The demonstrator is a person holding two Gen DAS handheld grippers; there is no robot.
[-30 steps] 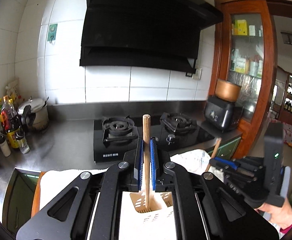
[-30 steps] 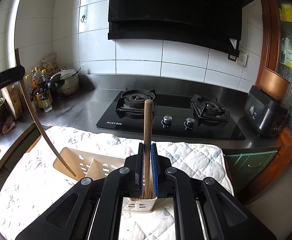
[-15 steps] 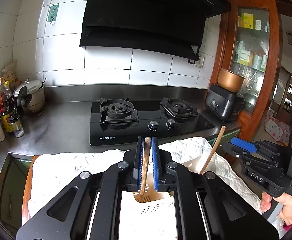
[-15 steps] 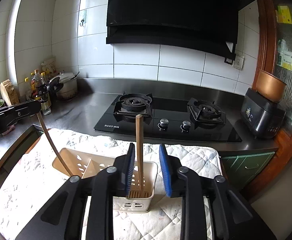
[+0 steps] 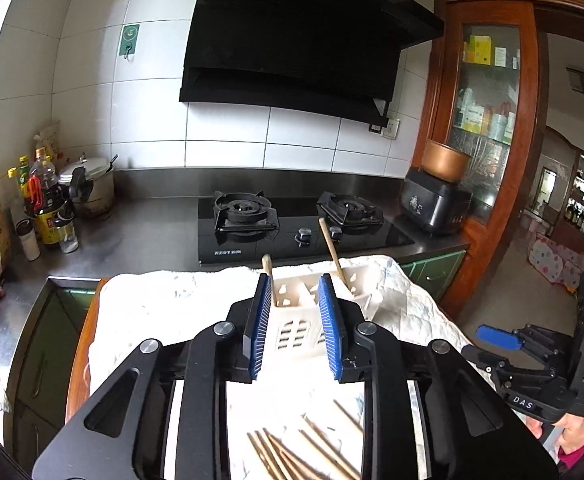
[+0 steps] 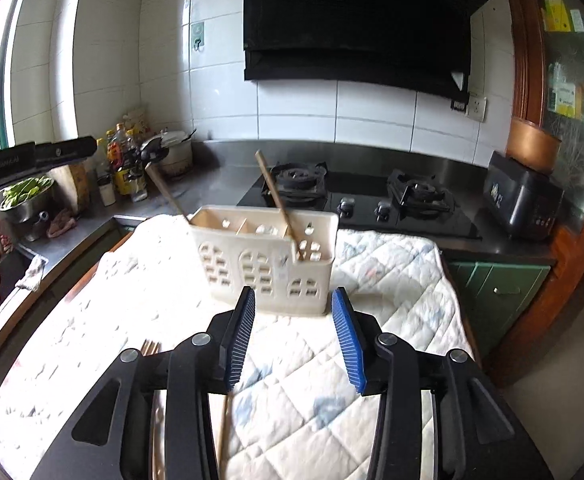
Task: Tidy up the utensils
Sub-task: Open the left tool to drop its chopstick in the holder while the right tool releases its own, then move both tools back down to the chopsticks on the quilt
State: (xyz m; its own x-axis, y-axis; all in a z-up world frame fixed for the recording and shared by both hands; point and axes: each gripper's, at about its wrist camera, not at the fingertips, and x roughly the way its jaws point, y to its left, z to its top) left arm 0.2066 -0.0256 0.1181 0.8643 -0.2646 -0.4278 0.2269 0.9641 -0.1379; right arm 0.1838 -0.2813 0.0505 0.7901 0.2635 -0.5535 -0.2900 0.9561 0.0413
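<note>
A white slotted utensil holder (image 6: pixel 264 260) stands on the quilted cloth (image 6: pixel 392 272). Two wooden-handled utensils lean in it: one (image 6: pixel 278 196) in the right compartment, one (image 6: pixel 166 192) at the left end. My right gripper (image 6: pixel 292 294) hangs just short of the holder, jaws opening, nothing between them. My left gripper (image 5: pixel 295 280) faces the holder (image 5: pixel 296 332) from the other side, jaws also opening and empty. The two handles (image 5: pixel 268 266) (image 5: pixel 332 244) rise beyond its pads. Loose wooden chopsticks (image 5: pixel 292 452) lie on the cloth under it. The right gripper (image 5: pixel 492 344) shows at the right edge.
Behind the cloth is a black two-burner gas hob (image 5: pixel 304 224) on a steel counter. Bottles (image 5: pixel 48 208) and a lidded pot (image 5: pixel 92 188) crowd the back left. A black rice cooker (image 5: pixel 436 204) sits by a wooden cabinet. A bowl of greens (image 6: pixel 28 196) stands at the left.
Both grippers were shut on upright wooden handles over the holder. They have let go and drawn back, jaws spreading; the handles now lean in the holder.
</note>
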